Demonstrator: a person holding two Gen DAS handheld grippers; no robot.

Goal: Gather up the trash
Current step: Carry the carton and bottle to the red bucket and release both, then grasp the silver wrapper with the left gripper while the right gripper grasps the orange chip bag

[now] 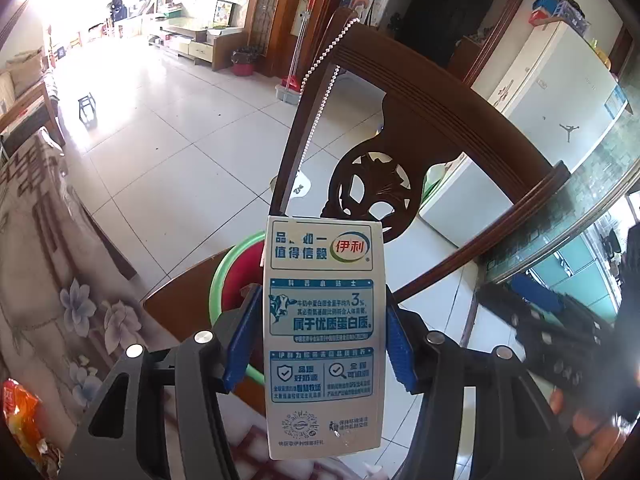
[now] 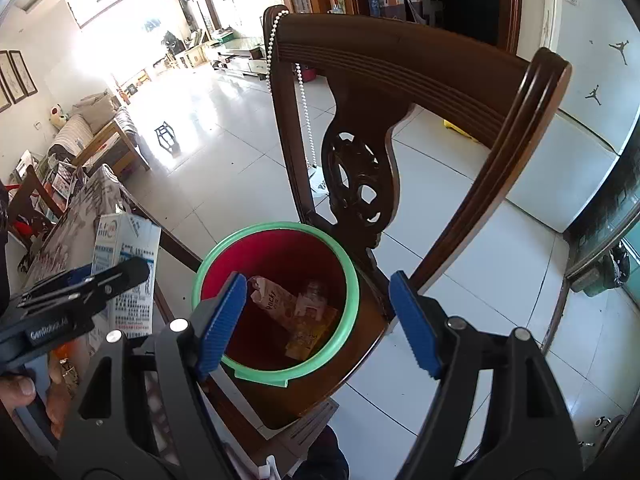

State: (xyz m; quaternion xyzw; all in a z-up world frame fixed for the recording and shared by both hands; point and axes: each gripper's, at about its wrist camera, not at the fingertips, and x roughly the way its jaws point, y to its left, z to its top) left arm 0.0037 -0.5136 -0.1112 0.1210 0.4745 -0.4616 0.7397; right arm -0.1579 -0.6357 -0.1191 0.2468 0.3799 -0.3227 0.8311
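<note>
My left gripper [image 1: 320, 332] is shut on a white and blue milk carton [image 1: 323, 332], held upright in the air above the chair; the carton also shows in the right wrist view [image 2: 126, 276] at the left, with the left gripper [image 2: 80, 284] around it. A red bin with a green rim [image 2: 276, 300] stands on the wooden chair seat. It holds several wrappers and a small carton [image 2: 280, 304]. In the left wrist view the bin [image 1: 236, 280] is mostly hidden behind the carton. My right gripper [image 2: 320, 320] is open and empty above the bin.
The dark wooden chair back [image 2: 400, 92] rises just behind the bin, with a bead chain [image 2: 304, 112] hanging on it. A table with a floral cloth [image 1: 48, 280] lies to the left, with an orange snack bag [image 1: 24, 416] on it. White tile floor [image 1: 180, 140] lies beyond.
</note>
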